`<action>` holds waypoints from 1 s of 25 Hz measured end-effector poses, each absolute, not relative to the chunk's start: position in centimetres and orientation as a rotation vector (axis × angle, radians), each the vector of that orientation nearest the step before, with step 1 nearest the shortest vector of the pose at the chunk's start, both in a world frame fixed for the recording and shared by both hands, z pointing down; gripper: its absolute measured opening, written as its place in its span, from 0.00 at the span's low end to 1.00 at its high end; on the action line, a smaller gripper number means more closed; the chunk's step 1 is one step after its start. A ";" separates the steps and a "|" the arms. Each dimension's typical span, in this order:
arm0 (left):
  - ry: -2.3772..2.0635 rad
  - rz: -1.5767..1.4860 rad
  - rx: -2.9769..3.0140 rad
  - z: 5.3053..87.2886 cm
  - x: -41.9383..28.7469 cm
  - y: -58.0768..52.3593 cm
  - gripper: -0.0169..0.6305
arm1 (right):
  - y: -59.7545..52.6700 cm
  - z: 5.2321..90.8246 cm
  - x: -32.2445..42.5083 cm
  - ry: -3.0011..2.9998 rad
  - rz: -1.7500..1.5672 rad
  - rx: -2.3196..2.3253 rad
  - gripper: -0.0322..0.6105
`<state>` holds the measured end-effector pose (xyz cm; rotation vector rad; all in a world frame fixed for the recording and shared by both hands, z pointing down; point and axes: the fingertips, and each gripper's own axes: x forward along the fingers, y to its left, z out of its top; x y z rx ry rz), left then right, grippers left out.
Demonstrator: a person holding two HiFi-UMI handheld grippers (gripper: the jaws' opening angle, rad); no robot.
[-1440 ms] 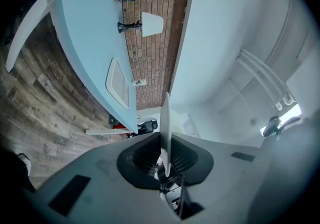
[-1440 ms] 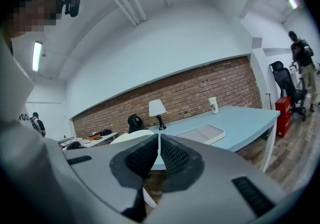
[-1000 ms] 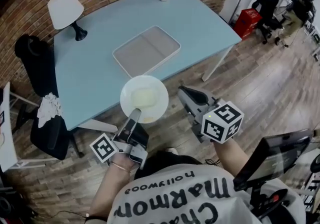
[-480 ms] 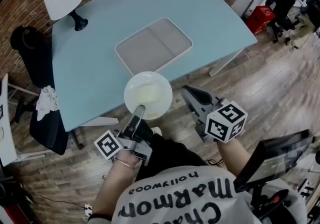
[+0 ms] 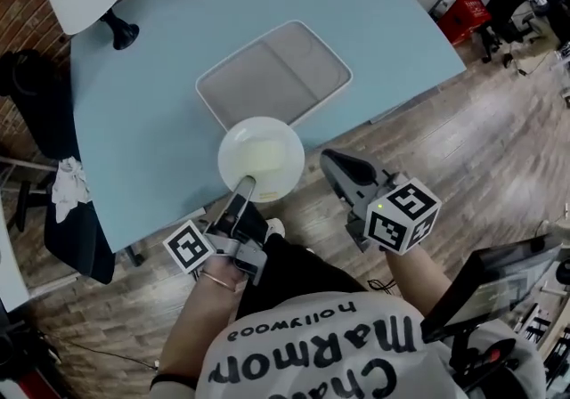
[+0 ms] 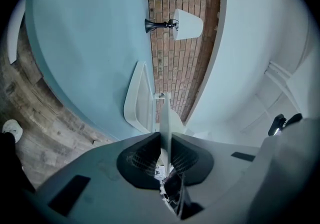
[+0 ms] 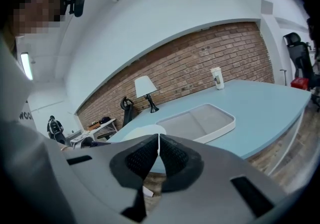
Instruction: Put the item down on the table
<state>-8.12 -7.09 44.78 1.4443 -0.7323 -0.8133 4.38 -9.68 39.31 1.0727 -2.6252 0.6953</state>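
The left gripper (image 5: 243, 185) brings a white plate (image 5: 261, 159) in. A second ago the plate hung over the floor; now it rides ahead of the jaws, above the near edge of the blue table (image 5: 151, 121) and just short of the tray (image 5: 274, 75). It looks almost ready to be set down. The left gripper view alone shows the rim pinched edge-on between the pads. The right gripper view shows the right gripper (image 5: 331, 163) closed on nothing.
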 end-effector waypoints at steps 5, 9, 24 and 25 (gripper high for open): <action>-0.720 -0.801 1.422 45.7 -9.8 -9.5 0.07 | -12.0 40.5 3.1 -2.593 0.738 1.126 0.07; -0.693 -0.775 1.427 45.9 -10.8 -11.2 0.07 | -14.1 41.0 1.5 -2.576 0.741 1.152 0.07; -0.685 -0.741 1.402 47.4 -11.8 -13.8 0.07 | -17.7 41.4 -0.4 -2.582 0.754 1.213 0.07; -0.689 -0.737 1.398 47.4 -11.8 -14.0 0.07 | -18.0 41.4 -0.5 -2.581 0.757 1.208 0.07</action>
